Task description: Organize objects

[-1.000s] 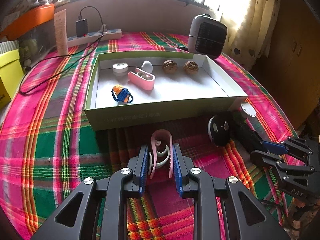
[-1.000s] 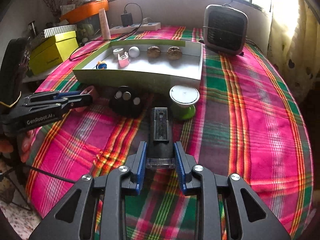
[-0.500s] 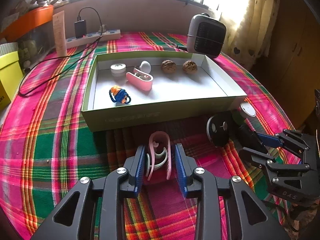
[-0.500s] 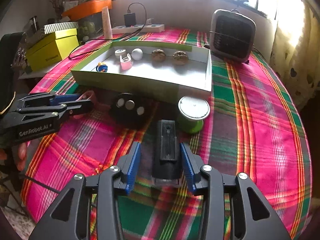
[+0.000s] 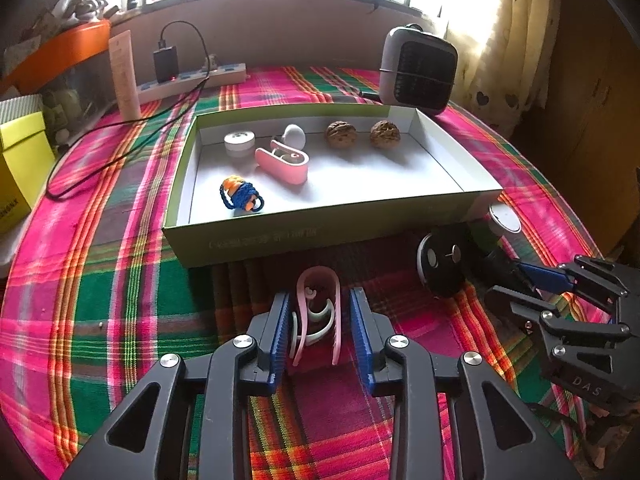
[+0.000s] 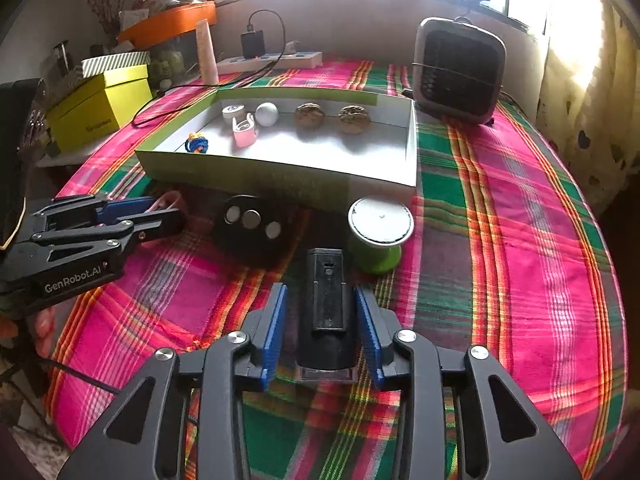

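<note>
My left tongs [image 5: 316, 332] straddle the pink clip [image 5: 318, 312], pads slightly clear; my right tongs [image 6: 320, 332] have just been closing around the black block [image 6: 326, 312].
The box [image 5: 320, 236] sits just beyond both.

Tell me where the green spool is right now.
In the right wrist view the green spool stands on the tablecloth just outside the box's near right corner, beside the black disc.

We seem to be in a home. We see a plaid tablecloth [image 5: 100, 280], heart-patterned curtains [image 5: 508, 40] and a small heater [image 5: 418, 70] by the window
</note>
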The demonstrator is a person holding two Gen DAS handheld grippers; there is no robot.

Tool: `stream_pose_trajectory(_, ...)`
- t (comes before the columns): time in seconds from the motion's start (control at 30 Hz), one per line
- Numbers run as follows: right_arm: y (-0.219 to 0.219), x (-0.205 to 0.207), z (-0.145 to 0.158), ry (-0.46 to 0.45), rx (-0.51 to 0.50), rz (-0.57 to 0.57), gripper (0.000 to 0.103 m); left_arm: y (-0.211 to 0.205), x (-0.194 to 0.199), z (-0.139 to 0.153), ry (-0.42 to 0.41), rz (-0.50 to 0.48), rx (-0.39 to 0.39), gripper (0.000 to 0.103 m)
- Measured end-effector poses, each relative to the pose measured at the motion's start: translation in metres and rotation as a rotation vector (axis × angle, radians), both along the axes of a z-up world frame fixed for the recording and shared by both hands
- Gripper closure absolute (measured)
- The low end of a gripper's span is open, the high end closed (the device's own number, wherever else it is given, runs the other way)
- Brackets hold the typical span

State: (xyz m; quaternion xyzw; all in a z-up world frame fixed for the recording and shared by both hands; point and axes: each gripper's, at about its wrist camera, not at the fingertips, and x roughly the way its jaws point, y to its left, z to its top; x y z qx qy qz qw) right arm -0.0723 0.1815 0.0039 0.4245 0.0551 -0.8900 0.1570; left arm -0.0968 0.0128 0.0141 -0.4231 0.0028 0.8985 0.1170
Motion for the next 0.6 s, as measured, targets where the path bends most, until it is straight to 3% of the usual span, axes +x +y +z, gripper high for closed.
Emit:
stream_pose_trajectory(0.1, 0.0016, -0.0005, 0.0002, 0.0, -0.004, -0.008, 0.074, 0.0003, 0.0, 0.0002, 0.0, 0.007, -0.008, 0.08)
stream_pose_trajectory(0.6, 0.0035, 0.0, 0.0011, -0.005, -0.028, 0.0, 0.074, -0.0007, -0.0008, 0.0018, -0.009, 0.017, 0.001, 0.082)
